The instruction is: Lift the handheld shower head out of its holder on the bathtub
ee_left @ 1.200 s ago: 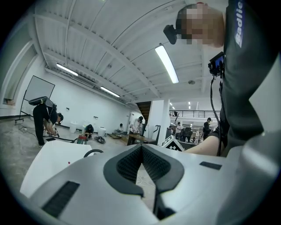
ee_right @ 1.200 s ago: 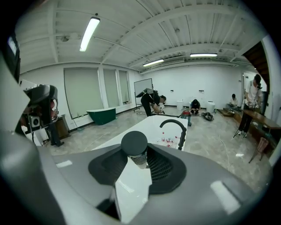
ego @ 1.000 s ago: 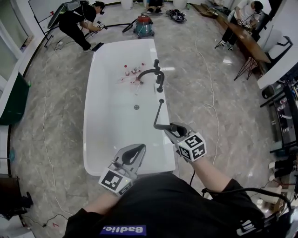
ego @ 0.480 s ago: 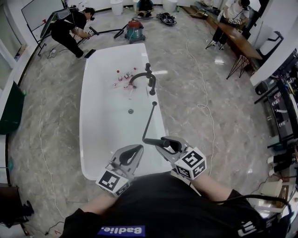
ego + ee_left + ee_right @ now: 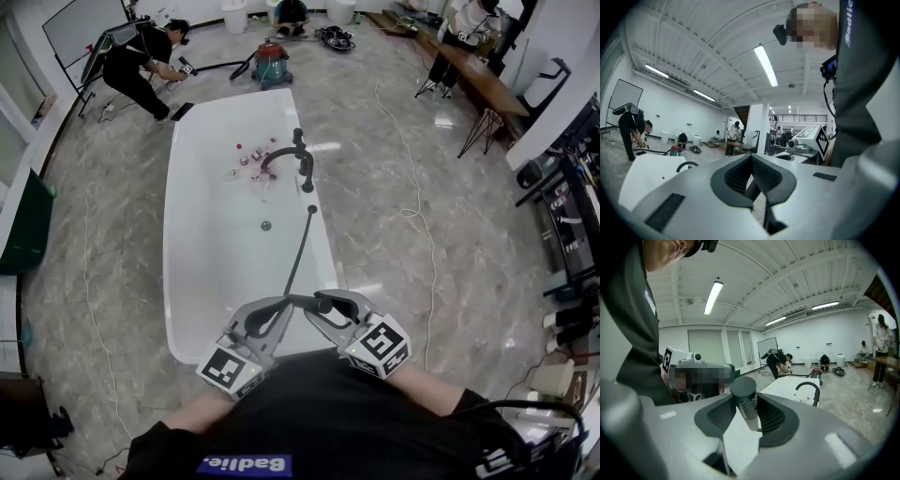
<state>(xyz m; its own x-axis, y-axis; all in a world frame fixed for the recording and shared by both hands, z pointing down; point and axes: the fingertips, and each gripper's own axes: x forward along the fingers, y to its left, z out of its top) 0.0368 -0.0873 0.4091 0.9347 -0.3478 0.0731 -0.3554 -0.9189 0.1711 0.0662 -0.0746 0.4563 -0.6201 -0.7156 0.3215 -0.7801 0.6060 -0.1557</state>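
Observation:
A white bathtub (image 5: 178,234) lies ahead with a dark arched faucet (image 5: 298,157) on its right rim. A dark hose (image 5: 300,248) runs from a hole in that rim (image 5: 312,208) back to the handheld shower head (image 5: 307,300), which is lifted clear over the tub's near end. My right gripper (image 5: 319,302) is shut on its ribbed handle (image 5: 746,401); the handle stands between the pads (image 5: 771,416). My left gripper (image 5: 281,305) is close beside it on the left, tips together, with nothing visibly pinched. A dark strip shows through the gap between its fingers (image 5: 740,176).
Small bottles (image 5: 251,155) and a drain (image 5: 266,225) lie in the tub. A red vacuum (image 5: 272,64) and a bending person (image 5: 141,61) are beyond its far end. Cables (image 5: 417,206) cross the floor on the right, near tables (image 5: 478,75).
My right gripper has drawn the shower head back toward me and leftward, pulling more hose out of the rim. It now sits right next to the left gripper, which shifted slightly.

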